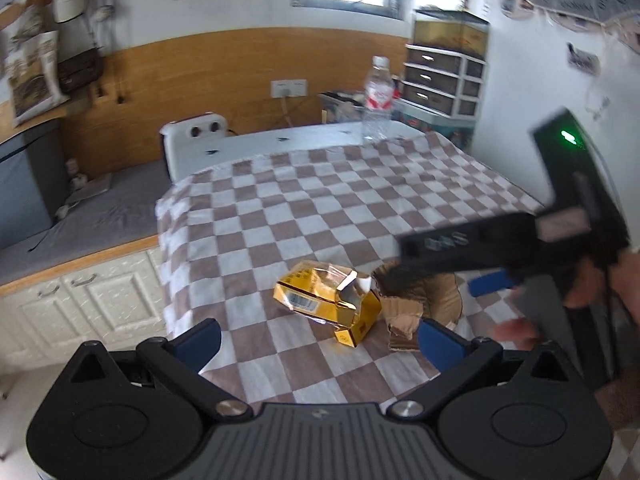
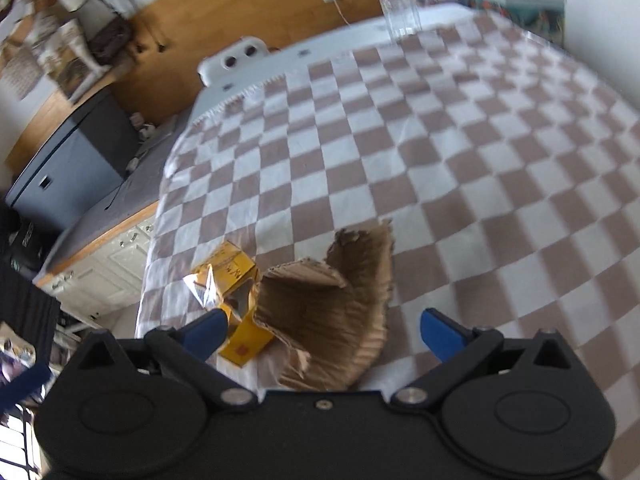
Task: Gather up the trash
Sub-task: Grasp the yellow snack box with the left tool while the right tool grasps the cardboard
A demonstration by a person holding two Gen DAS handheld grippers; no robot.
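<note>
Both grippers gape empty over the checked tablecloth (image 1: 320,200): right gripper (image 2: 322,330) straddling torn cardboard (image 2: 332,312), left gripper (image 1: 318,338) facing the yellow carton (image 1: 328,300). Best pinch the cardboard's upright edge.

a yellow box (image 1: 326,304) lies on its side on the checkered cloth (image 1: 320,200). it is crushed and torn open, and shiny foil shows inside. a barcode is on its top face. a torn brown cardboard piece (image 1: 424,304) lies just beside it, at its 3 o'clock, touching it. the cardboard curls up and has ragged edges. a clear plastic bottle (image 1: 377,98) with a red label stands upright far off at 12 o'clock.
</note>
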